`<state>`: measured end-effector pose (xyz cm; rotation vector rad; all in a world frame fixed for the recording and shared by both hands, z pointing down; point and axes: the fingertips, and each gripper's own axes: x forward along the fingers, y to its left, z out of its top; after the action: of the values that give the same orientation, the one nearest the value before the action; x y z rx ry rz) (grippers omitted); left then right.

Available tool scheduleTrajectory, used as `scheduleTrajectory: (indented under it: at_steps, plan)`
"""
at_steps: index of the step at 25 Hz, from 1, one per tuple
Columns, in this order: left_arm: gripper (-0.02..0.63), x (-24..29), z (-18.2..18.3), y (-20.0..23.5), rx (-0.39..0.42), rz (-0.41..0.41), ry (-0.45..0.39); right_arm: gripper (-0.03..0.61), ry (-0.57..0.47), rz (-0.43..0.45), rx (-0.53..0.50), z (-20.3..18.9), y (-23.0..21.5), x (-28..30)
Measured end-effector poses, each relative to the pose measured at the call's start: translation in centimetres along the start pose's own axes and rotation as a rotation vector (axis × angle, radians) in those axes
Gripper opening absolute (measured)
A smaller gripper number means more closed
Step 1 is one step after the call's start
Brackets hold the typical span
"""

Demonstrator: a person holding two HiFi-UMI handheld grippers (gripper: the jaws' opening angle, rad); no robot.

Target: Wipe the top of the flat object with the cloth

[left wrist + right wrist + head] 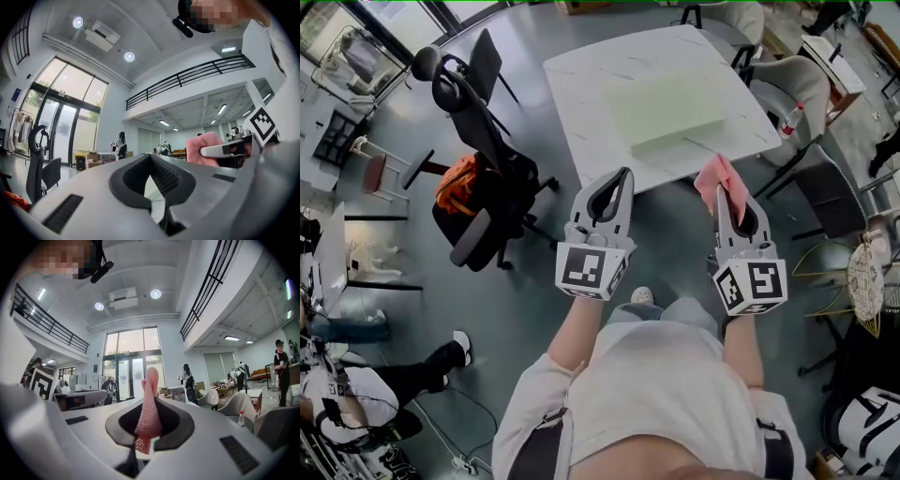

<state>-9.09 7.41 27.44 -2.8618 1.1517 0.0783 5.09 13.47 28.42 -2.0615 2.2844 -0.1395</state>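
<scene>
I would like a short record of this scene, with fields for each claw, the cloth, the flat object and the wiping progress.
left claw: shut, holds nothing
right claw: shut on the pink cloth
cloth: sticks out past the claw tips, apart from the flat object
flat object: pale green, lies on the white table, nothing on top
wiping: not yet begun

Before the tabletop (581,94) lies open floor. A black office chair (483,202) blocks its left side, and pale chairs (802,84) crowd its right. The flat object (670,112) fills the tabletop's right half.
</scene>
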Motion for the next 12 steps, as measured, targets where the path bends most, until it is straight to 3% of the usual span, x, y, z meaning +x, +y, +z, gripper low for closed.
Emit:
scheduleTrajectory:
  at_steps: [12]
  plan:
    - [0.012,5.1,-1.1,3.7,-0.026,-0.005,0.0,0.029,0.01,-0.016,-0.01,0.1,-1.7,5.8]
